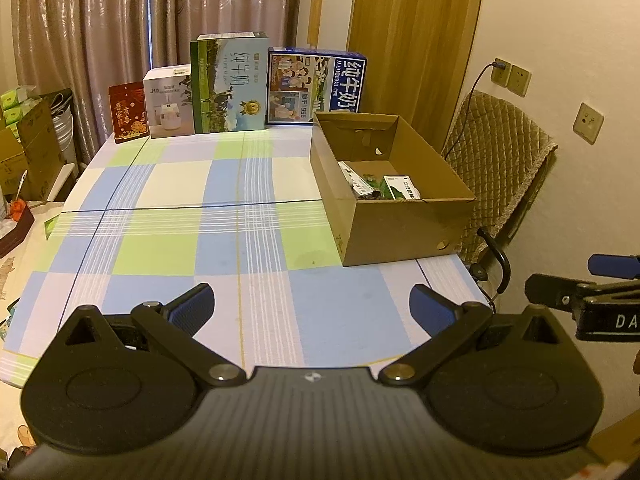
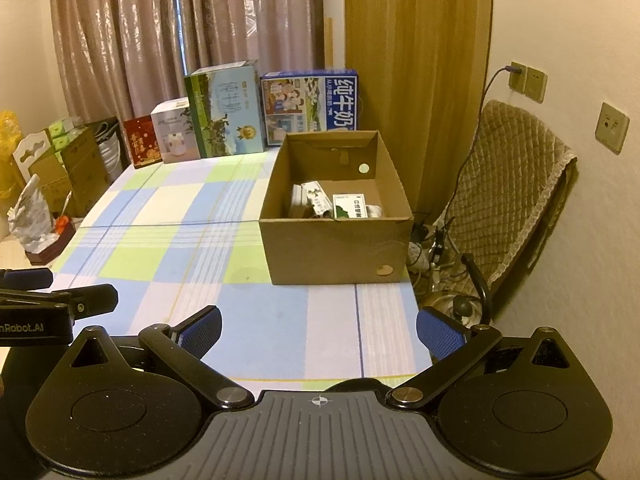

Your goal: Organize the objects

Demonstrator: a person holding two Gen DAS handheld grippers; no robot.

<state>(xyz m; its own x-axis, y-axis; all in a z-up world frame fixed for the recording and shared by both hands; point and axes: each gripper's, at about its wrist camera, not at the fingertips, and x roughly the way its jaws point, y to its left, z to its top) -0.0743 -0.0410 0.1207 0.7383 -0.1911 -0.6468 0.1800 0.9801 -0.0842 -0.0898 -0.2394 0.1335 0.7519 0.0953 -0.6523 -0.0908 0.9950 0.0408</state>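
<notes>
Your left hand-held gripper [image 1: 312, 310] and right hand-held gripper [image 2: 319, 332] spread wide, empty, short of the cardboard box [image 2: 336, 240], small packets inside

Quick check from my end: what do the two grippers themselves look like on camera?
Both match: the left gripper and right gripper have black bodies with round side discs, ribbed grey centre plates bearing a small crosshair mark, black link arms with silver pivot bolts, and blue textured fingers. White lettering runs along each body's side. No sleeves are visible.

- The open brown cardboard box [image 2: 335, 240] sits flat, just in front of the blue milk carton [image 2: 310, 106].
- Small white and green packets [image 2: 351, 207] lie mixed up inside the cardboard box, on its bottom.
</notes>
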